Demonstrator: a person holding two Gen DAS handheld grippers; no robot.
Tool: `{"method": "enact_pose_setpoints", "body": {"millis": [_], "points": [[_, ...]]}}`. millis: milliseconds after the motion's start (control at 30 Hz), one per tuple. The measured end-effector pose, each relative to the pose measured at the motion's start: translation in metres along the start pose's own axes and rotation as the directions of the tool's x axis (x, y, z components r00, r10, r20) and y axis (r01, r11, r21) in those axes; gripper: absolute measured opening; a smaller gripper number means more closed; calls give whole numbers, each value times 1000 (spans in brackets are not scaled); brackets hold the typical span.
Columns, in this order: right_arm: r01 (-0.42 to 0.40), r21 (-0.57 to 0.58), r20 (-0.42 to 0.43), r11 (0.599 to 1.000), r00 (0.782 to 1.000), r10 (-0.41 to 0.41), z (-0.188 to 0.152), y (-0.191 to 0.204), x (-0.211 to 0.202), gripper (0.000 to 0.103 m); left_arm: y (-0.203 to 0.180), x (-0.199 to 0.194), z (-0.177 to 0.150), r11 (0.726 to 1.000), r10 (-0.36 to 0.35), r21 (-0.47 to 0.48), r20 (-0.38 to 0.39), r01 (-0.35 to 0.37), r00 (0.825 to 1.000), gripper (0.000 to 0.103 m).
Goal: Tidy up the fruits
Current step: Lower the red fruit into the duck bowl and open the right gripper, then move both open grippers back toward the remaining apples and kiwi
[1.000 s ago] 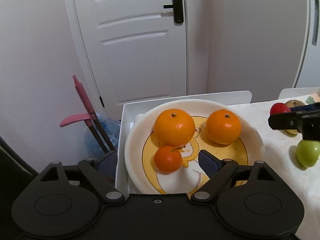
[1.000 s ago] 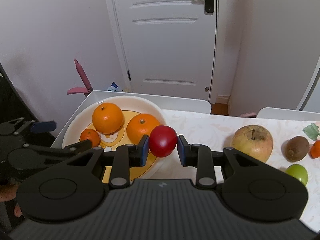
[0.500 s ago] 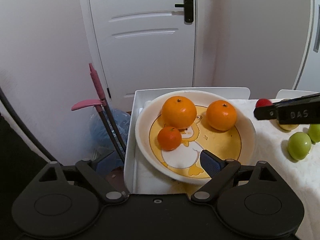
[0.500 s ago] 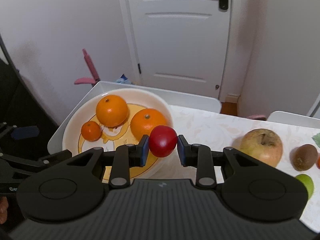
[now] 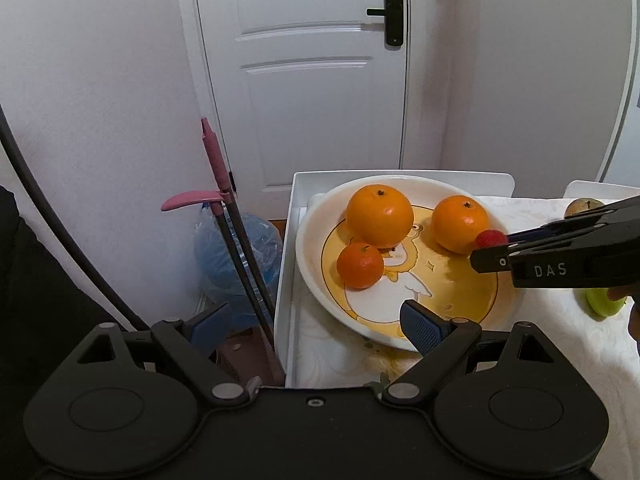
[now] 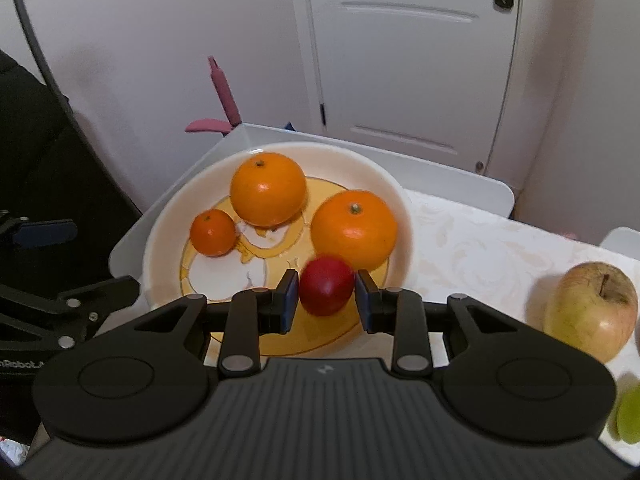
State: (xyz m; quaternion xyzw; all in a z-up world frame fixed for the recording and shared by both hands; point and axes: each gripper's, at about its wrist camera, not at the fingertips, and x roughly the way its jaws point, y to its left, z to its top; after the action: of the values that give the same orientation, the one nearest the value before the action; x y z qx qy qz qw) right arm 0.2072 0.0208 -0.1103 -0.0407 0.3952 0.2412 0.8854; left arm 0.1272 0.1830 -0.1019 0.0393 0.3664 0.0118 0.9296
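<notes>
**Red fruit released over plate**

Right tool (image 6: pixel 326 294) over near rim of plate (image 6: pixel 160 236), jaws just been opening, now apart with slim gaps either side of red fruit (image 6: pixel 326 290). Pads not pressing; fruit between them, over yellow centre of plate, just in front of right orange (image 6: pixel 354 230). Cannot tell whether fruit rests on plate or still in air; slightly blurred. Small, round, glossy deep red, smooth skin, faint highlight on top.

On plate also: big orange (image 6: pixel 267 189) at back, small mandarin (image 6: pixel 212 232) to its left, touching or nearly so. All bright orange, stem dimples up. Plate white-rimmed, yellow with cartoon print, sitting in white tray (image 6: pixel 460 180).

Left tool (image 5: pixel 316 322) spread wide, nothing between fingers, at near-left edge of plate. Seen from there: right tool (image 5: pixel 492 246) reaching in from right, red fruit (image 5: pixel 491 238) at its tip beside right orange (image 5: pixel 460 223).

On bench (image 6: pixel 472 248) right of plate: yellow-green apple (image 6: pixel 592 310) with russet blush, stem up; green fruit (image 6: pixel 628 416) at edge, mostly cut off.
</notes>
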Motion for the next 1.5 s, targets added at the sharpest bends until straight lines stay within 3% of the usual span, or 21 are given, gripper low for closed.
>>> {"method": "enact_pose_setpoints", "body": {"millis": [67, 133, 533, 900, 1000, 1333, 1500], "points": [[10, -9, 16, 1000, 1000, -10, 1, 1, -3, 93, -1, -1, -1, 1000, -1, 0, 0, 1, 1000, 94], [33, 5, 46, 999, 998, -33, 0, 1, -9, 103, -2, -2, -3, 1000, -5, 0, -2, 5, 1000, 94], [39, 29, 56, 999, 998, -41, 0, -6, -28, 103, -8, -13, -4, 1000, -14, -5, 0, 14, 1000, 94], [54, 48, 91, 997, 994, -59, 0, -6, -72, 103, -17, -41, 5, 1000, -9, -17, 51, 10, 999, 94], [60, 60, 99, 996, 993, -66, -3, -7, -86, 103, -21, -52, 7, 1000, -9, -15, 80, 10, 997, 100], [176, 100, 122, 979, 975, -188, -25, -22, -133, 103, -42, -81, 11, 999, -48, 24, 130, 46, 990, 102], [184, 125, 127, 975, 972, -200, -41, -43, -156, 103, -61, -99, 7, 999, -42, 29, 137, 39, 990, 103]]}}
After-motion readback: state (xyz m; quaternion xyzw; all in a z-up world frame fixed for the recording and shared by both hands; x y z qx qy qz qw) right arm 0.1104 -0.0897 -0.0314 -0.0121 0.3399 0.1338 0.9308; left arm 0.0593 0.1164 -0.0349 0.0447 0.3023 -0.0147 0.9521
